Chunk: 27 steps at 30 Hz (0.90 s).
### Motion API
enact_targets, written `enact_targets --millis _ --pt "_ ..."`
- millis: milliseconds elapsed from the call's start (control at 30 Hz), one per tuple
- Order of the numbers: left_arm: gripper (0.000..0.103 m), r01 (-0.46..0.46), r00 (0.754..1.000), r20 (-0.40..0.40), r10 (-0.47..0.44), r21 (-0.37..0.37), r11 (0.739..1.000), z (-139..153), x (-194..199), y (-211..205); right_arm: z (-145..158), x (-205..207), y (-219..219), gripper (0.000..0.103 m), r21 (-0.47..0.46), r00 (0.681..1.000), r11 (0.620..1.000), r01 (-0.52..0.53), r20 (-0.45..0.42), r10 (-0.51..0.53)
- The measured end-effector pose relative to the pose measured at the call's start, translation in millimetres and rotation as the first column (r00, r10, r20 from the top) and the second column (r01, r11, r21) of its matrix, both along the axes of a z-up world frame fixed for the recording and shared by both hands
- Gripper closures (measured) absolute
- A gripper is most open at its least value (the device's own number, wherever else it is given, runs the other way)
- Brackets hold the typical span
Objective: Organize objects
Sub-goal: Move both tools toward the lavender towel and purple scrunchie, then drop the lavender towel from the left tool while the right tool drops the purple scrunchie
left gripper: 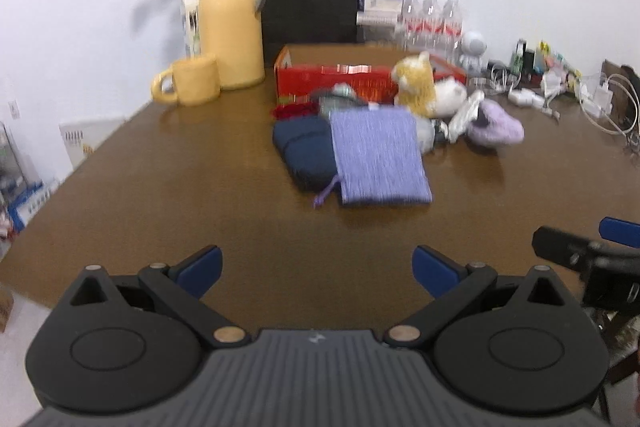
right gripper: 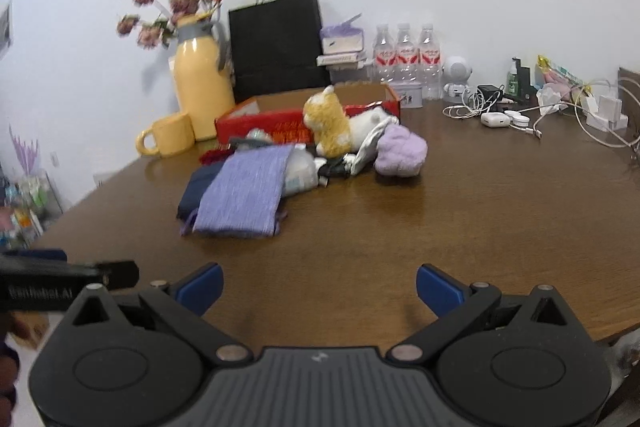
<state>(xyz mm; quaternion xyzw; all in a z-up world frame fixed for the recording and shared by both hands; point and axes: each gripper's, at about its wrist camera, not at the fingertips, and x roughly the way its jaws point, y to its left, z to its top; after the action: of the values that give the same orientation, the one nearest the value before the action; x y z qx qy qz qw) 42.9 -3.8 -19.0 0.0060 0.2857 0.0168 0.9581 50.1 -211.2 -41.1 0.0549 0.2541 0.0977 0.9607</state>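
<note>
On the table (right gripper: pixel 480 211), the pouch (right gripper: pixel 244 199) lies before the box (right gripper: pixel 260 123), mug (right gripper: pixel 166 137) left.

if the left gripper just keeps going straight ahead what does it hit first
Probably the lavender knitted pouch, lying partly over the navy bundle. The left gripper has open jaws, with only bare table before the pile, though depth is uncertain.

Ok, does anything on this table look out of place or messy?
Yes: soft items lie heaped in front of the red box rather than inside it. The purple pouch overlaps a navy bundle, and the plush toy leans against the box front.
</note>
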Motion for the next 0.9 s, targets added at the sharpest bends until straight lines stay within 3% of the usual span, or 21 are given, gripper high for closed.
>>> enact_targets --millis 133,300,433,600,700,833,900 --pt "0.0 0.032 0.999 0.039 -0.032 0.006 0.999 0.0 14.3 -6.4 -3.7 15.9 -7.3 0.0 0.018 1.0 1.0 0.011 -0.009 -0.01" --pt "0.0 0.041 0.999 0.01 -0.041 -0.017 0.999 -5.8 46.1 -9.6 -16.9 41.2 -11.2 0.0 0.029 0.999 1.0 0.002 -0.051 -0.001" --pt "0.0 0.032 0.999 0.002 -0.032 -0.025 0.999 -7.6 81.0 -3.9 -13.4 61.4 -16.3 0.001 -0.015 0.998 0.998 0.059 -0.007 -0.06" --pt "0.001 0.053 0.999 0.007 -0.052 -0.083 0.995 -3.8 134.9 -0.4 -0.1 114.0 -30.6 0.015 0.009 0.997 0.997 0.071 0.006 -0.071" --pt "0.0 0.049 0.999 -0.011 -0.05 -0.108 0.993 -10.6 156.8 -10.4 4.9 151.5 -28.2 0.02 -0.029 0.997 0.997 0.078 0.03 -0.077" --pt "0.001 0.019 1.0 -0.023 -0.021 -0.075 0.997 -24.8 179.0 -25.8 2.8 198.5 -29.0 0.025 -0.025 0.992 0.992 0.124 0.025 -0.123" --pt "0.009 0.029 0.999 -0.036 -0.031 -0.066 0.997 -27.7 184.5 -29.6 -3.1 215.0 -34.4 0.026 0.021 0.99 0.99 0.142 -0.005 -0.142"
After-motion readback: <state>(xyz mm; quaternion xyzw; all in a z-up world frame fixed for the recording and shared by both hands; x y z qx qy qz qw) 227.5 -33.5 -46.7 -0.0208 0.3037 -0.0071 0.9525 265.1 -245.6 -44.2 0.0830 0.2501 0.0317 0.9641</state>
